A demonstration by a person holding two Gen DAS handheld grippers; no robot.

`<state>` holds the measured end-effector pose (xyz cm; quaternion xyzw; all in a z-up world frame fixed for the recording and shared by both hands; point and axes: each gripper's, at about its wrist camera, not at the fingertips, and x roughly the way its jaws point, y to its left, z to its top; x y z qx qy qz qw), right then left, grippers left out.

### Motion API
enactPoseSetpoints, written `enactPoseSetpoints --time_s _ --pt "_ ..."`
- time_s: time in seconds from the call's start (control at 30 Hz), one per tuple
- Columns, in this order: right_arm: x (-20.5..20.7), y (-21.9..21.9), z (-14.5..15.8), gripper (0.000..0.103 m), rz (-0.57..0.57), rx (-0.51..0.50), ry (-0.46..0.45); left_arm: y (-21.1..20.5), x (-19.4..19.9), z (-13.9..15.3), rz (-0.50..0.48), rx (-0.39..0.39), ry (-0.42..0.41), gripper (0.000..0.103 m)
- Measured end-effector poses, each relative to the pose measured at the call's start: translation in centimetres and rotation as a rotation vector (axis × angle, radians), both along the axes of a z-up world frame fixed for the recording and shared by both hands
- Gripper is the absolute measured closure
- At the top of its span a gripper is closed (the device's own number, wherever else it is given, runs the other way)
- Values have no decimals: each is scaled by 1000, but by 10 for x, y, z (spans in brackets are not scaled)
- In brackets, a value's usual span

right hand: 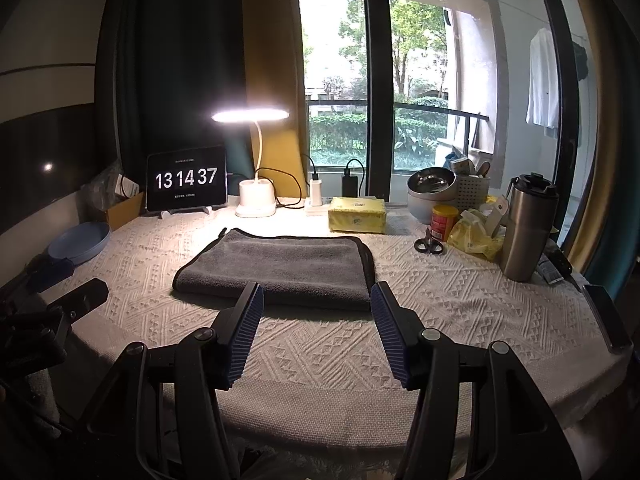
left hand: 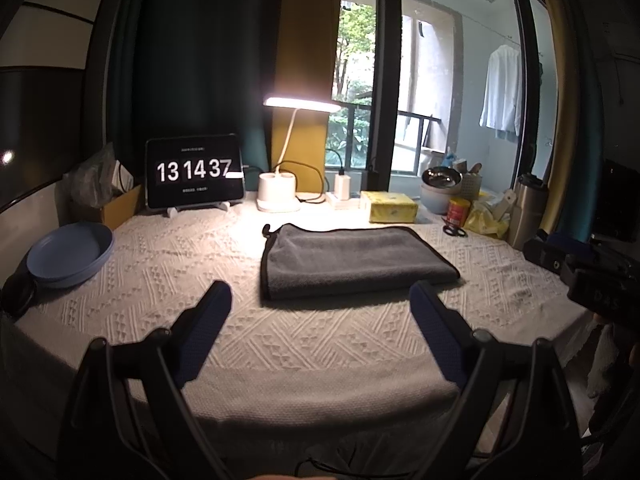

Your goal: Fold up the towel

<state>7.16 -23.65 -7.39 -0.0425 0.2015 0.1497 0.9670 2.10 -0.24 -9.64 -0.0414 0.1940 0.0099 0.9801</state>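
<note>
Spread fingers [right hand: 245, 320] of both grippers above tablecloth [right hand: 320, 344], near folded towel [right hand: 280, 268].

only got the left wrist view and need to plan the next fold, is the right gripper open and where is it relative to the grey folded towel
observer: the right gripper is open and empty, its tips just short of the near edge of the grey folded towel.
operator: anything on the table's right side it could hit
observer: yes, a dark flat phone-like slab lies at the right edge of the white knitted tablecloth, well apart from the towel.
</note>
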Motion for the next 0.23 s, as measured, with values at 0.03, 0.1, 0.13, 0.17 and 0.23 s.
enactPoseSetpoints --time_s 0.03,0.1,0.13,0.17,0.23 --pt "0 0 0 44 1 0 0 1 0 0 3 -2 1 11" --pt "0 1 0 44 3 1 2 1 -1 -1 5 -6 2 11" --pt "0 1 0 44 4 1 3 0 -1 -1 2 -6 2 11" --pt "0 1 -1 44 5 2 4 0 0 -1 -2 -6 5 11" --pt "1 2 -2 44 9 4 8 1 1 -1 -7 -7 10 11"
